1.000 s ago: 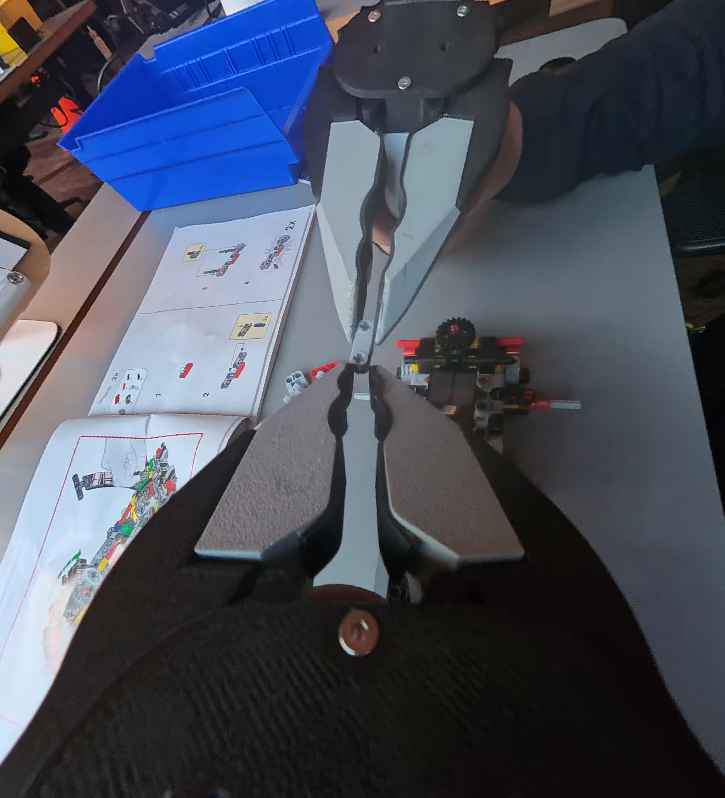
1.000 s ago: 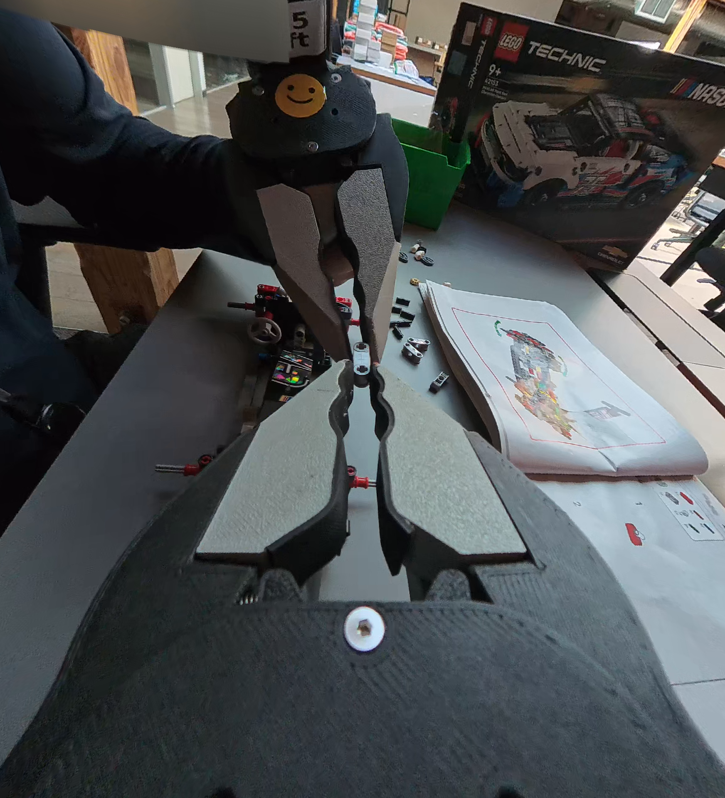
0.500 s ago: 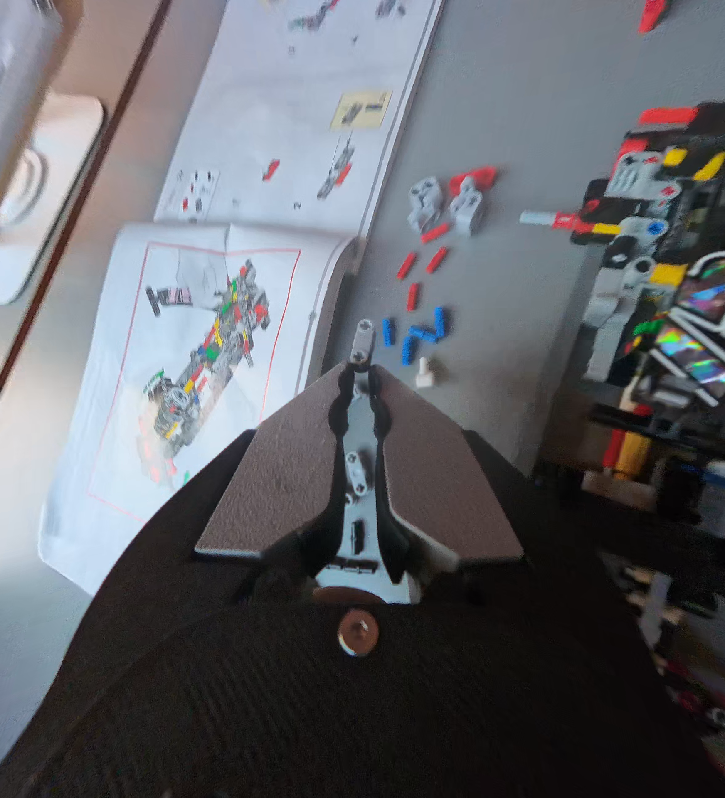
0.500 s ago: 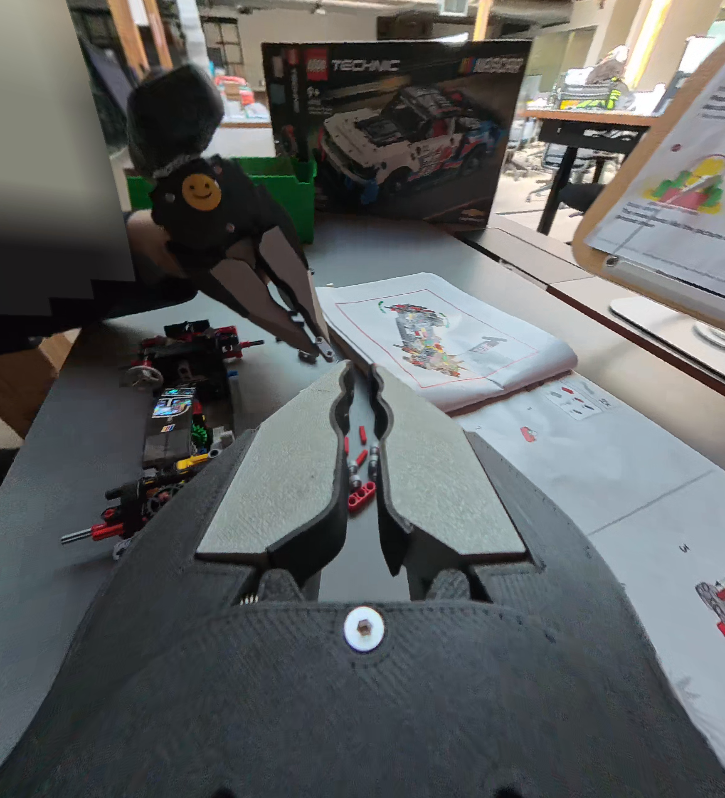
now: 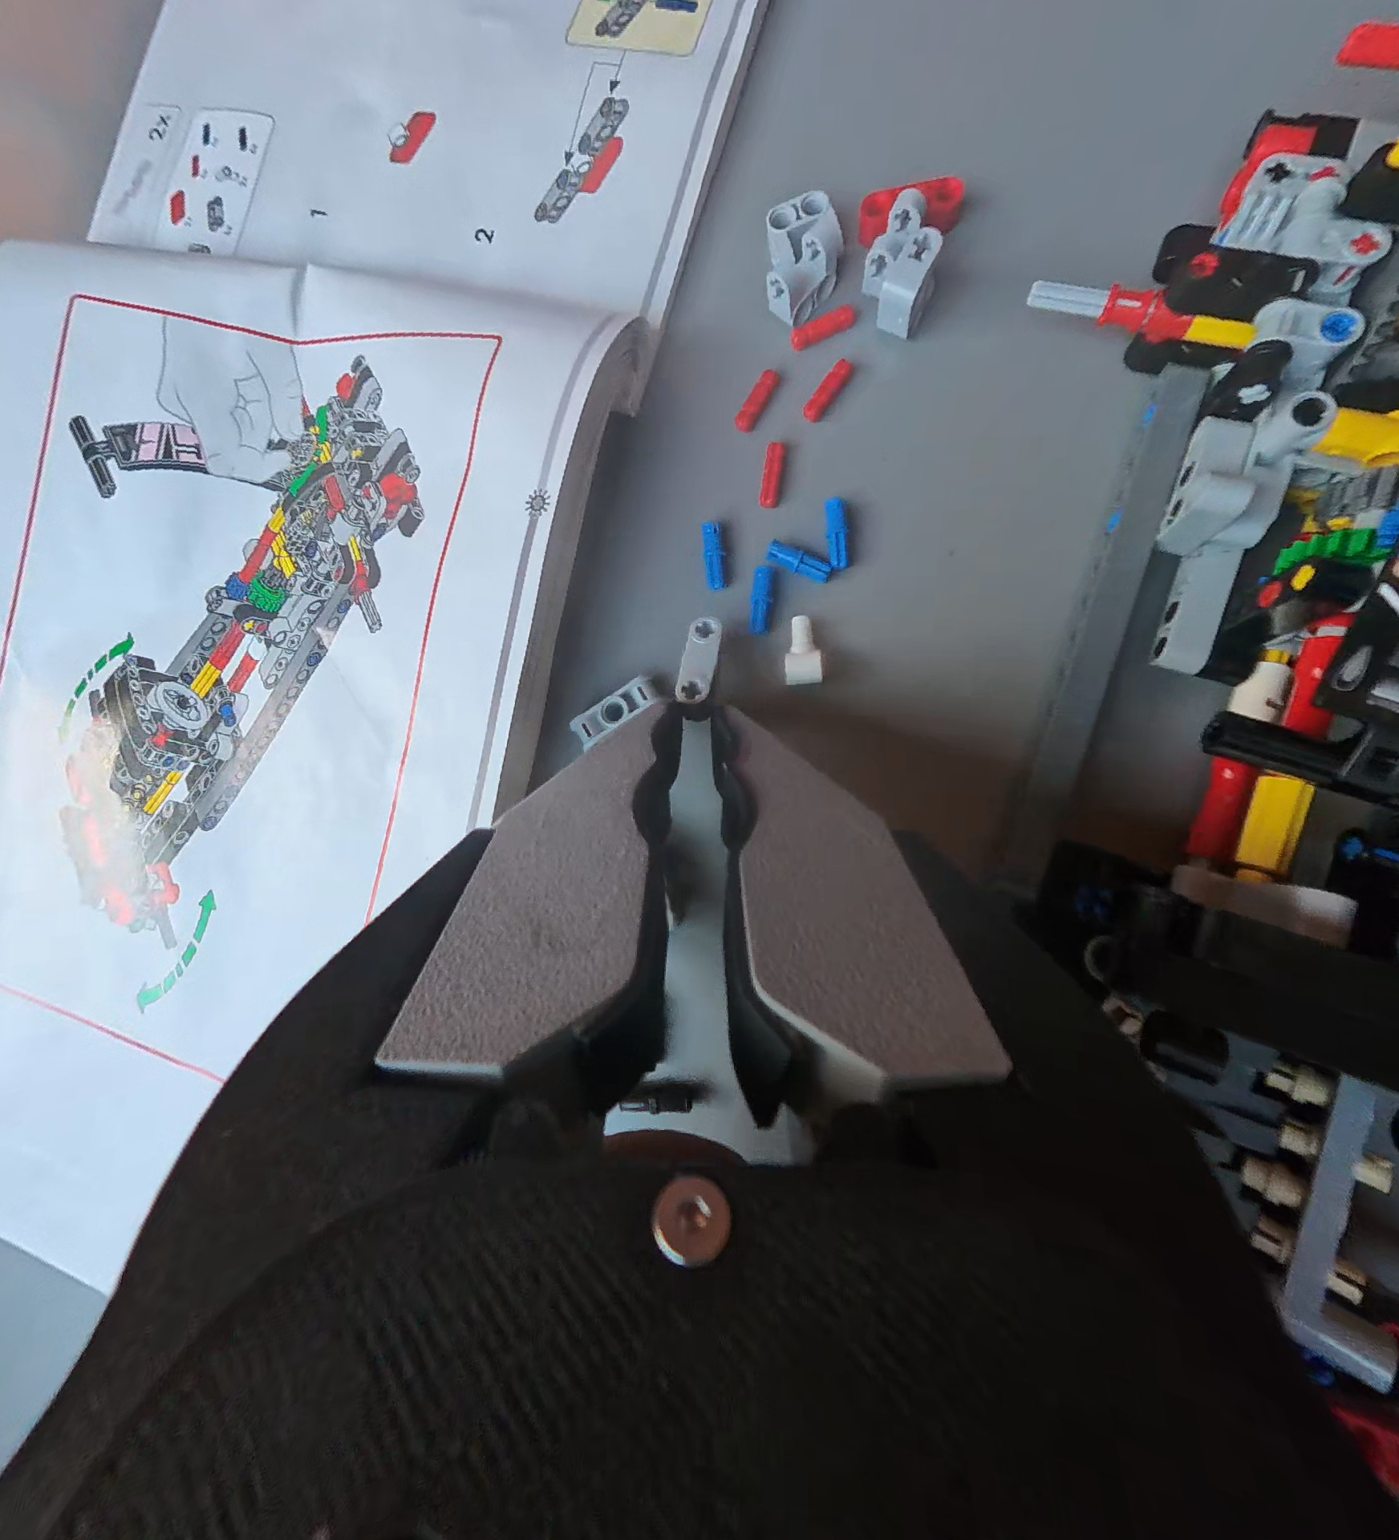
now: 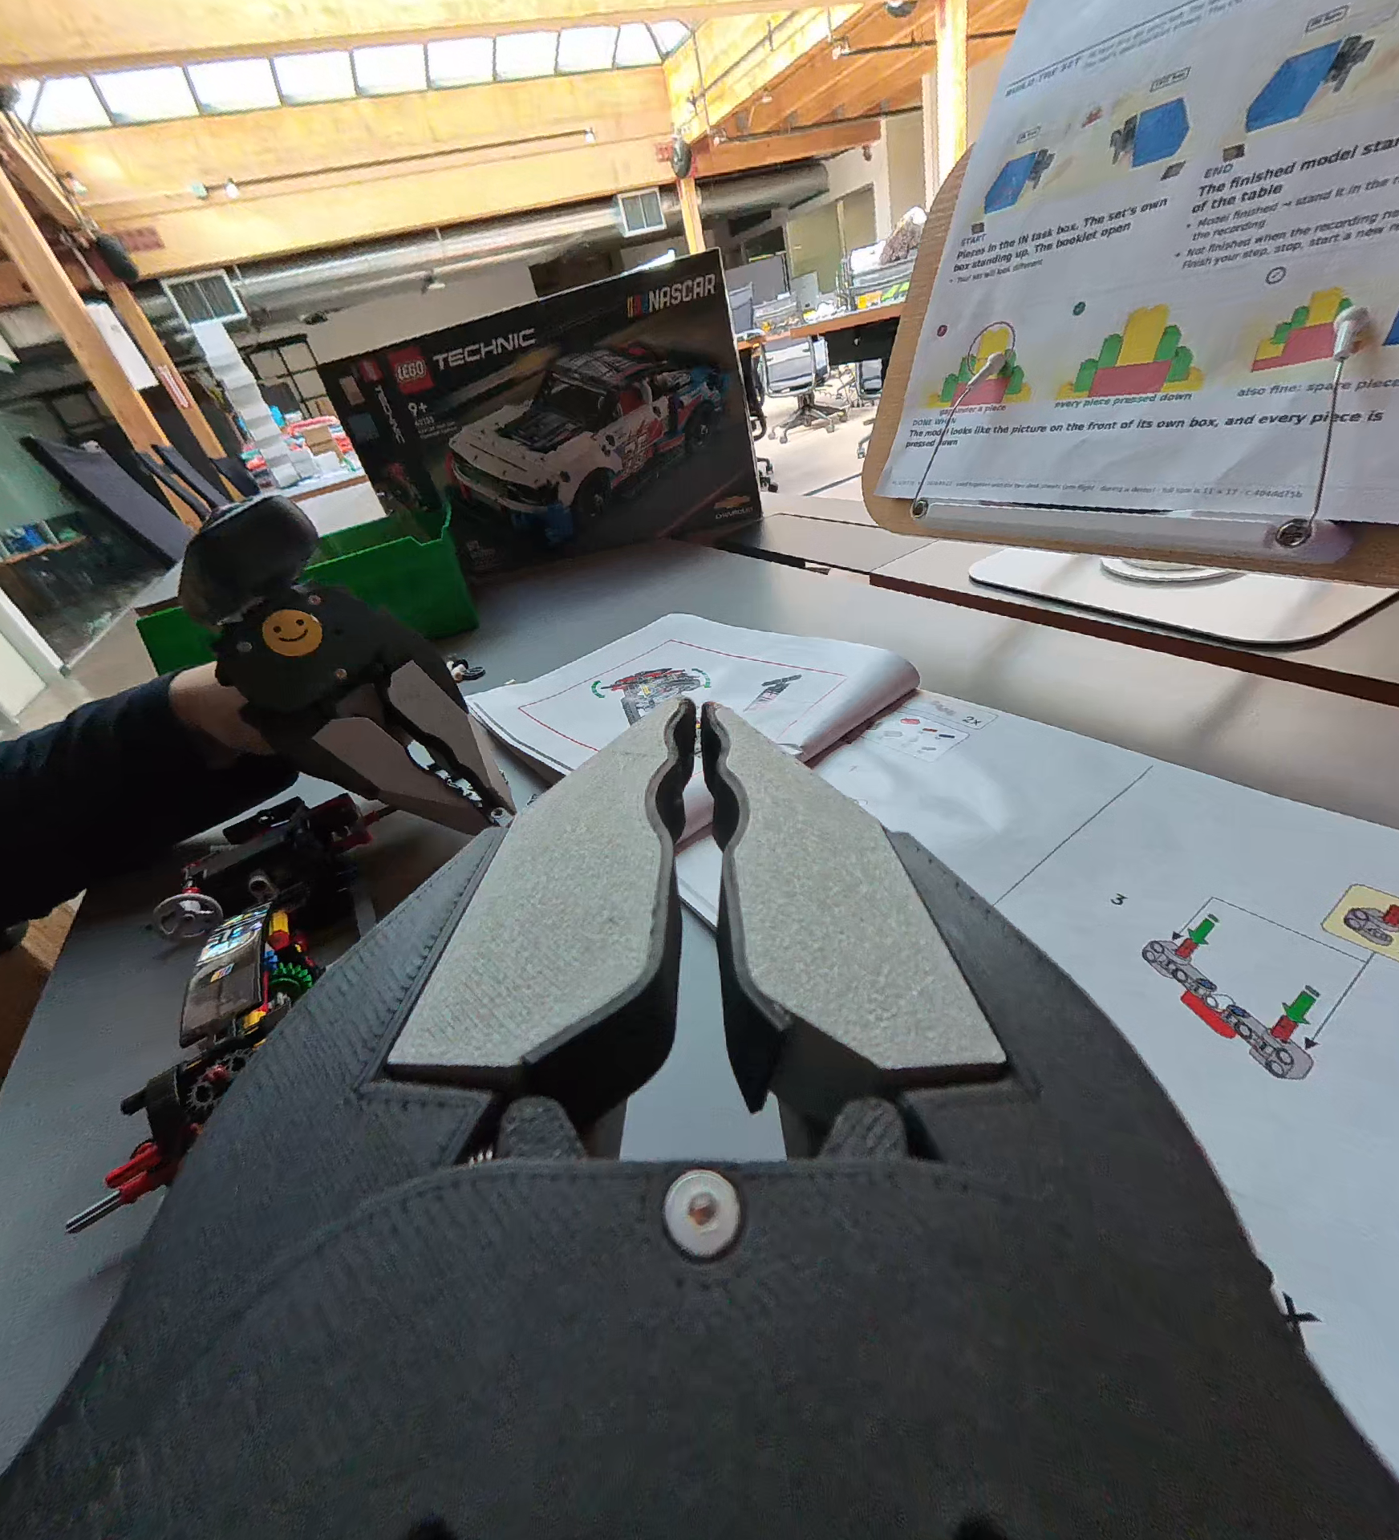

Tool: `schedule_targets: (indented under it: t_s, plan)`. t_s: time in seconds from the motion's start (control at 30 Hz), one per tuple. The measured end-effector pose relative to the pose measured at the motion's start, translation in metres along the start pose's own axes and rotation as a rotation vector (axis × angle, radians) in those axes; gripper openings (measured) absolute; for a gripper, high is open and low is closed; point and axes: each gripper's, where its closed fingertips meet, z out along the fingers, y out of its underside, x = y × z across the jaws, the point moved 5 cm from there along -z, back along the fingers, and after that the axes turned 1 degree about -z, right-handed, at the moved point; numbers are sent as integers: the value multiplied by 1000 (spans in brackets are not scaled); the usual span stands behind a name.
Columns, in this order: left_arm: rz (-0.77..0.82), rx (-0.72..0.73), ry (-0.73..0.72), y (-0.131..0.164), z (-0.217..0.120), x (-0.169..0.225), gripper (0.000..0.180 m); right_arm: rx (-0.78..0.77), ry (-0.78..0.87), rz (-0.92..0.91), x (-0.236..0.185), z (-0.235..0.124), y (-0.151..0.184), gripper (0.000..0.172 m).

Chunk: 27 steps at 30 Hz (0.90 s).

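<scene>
Plastic is what we have in the left claw (image 5: 694,708): a small grey two-hole link (image 5: 698,658), pinched by its lower end between the fingertips and standing out past them, above the grey table (image 5: 971,517). We judge the link light, stiff and smooth, so it could swivel or slip when pushed; a hold across its flat faces near one hole, as now, leaves the other hole free. The right claw (image 6: 696,708) is closed with nothing between its tips, held well above the open booklet (image 6: 704,683). Near the left claw we count four blue pins (image 5: 796,554), four red pins (image 5: 773,473), one white stub piece (image 5: 801,662) just beside the link, one flat grey piece (image 5: 614,708) partly hidden by the left finger, two grey connectors (image 5: 803,254) and one red angled piece (image 5: 929,196) behind them. To the right lies one partly built car chassis (image 5: 1296,467), many-coloured and likely brittle at its joints. One loose instruction sheet (image 5: 429,125) lies beside the booklet, and the right wrist view shows one green bin (image 6: 396,575) and one set box (image 6: 546,417) farther back.
</scene>
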Motion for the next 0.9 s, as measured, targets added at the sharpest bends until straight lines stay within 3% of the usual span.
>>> schedule_targets:
  t_s: [0.4, 0.9]
  plan:
    - [-88, 110, 6, -10, -11, -8, 9, -36, 4, -68, -1, 1, 4, 0]
    - [-97, 97, -34, -9, -22, -16, 11, -72, -8, -73, 1, 3, 9, 0]
